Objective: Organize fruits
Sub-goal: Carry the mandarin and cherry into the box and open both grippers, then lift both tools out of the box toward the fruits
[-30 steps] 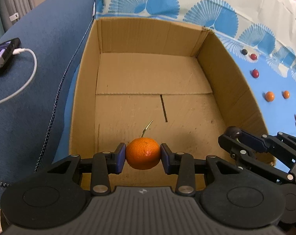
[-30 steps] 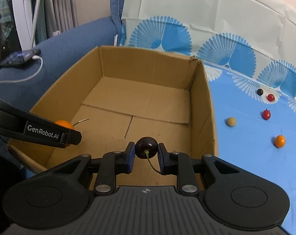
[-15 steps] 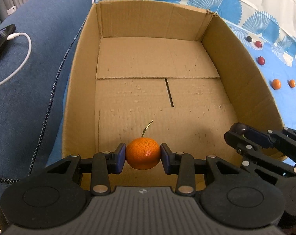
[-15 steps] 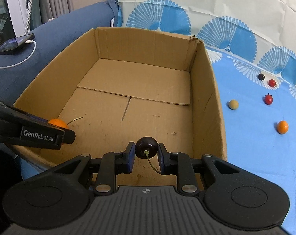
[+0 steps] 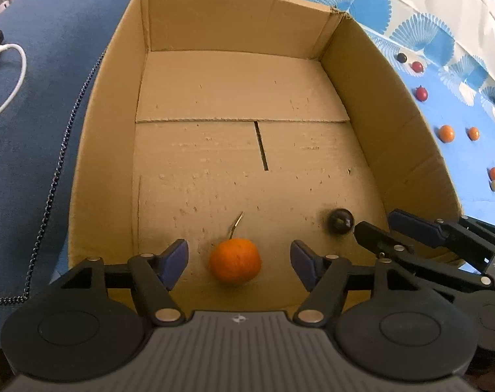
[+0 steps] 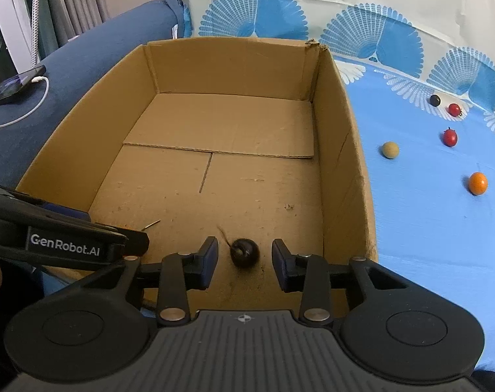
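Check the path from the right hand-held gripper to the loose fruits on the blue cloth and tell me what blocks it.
The cardboard box's right wall stands between the right hand-held gripper, open inside the box, and the fruits on the blue cloth, such as the orange one. It must lift over that wall.

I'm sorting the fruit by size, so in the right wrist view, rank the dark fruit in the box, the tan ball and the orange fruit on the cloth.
1. dark fruit, though it lies nearest the camera
2. orange fruit and tan ball, which look alike
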Demonstrator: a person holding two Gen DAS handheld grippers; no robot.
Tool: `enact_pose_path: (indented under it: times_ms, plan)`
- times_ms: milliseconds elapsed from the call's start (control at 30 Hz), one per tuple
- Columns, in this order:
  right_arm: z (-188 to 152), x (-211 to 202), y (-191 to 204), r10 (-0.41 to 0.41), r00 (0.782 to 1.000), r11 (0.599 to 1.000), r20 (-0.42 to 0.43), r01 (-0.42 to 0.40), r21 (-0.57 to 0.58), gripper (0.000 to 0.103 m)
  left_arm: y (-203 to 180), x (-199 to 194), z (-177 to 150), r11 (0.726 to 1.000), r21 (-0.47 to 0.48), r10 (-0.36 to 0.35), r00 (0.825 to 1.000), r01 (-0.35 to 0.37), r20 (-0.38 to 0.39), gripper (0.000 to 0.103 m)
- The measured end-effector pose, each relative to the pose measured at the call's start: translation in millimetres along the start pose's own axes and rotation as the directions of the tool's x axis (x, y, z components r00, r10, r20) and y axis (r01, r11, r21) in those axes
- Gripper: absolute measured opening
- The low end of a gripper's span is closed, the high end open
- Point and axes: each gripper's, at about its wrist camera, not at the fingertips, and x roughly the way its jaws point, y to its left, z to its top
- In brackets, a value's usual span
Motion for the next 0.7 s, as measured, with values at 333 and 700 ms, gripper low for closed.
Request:
enact_pose_path:
  times_ms: [333, 700]
  plan:
    - [-9.3, -18.7, 14.3, 0.061, 0.997, 0.998, -0.051, -0.061, 0.012, 0.047, 15.5, -8.6, -3.0, 0.999, -0.017, -0.039, 0.999, 0.038, -0.026, 0.085]
    - [-10.0, -64.7, 29.8, 0.057, 0.997, 0.996, 0.046, -0.054, -0.065, 0.086, 2.5, -46.7, -16.0, 0.999, -0.033, 0.03, 0.998, -0.028, 0.057, 0.103]
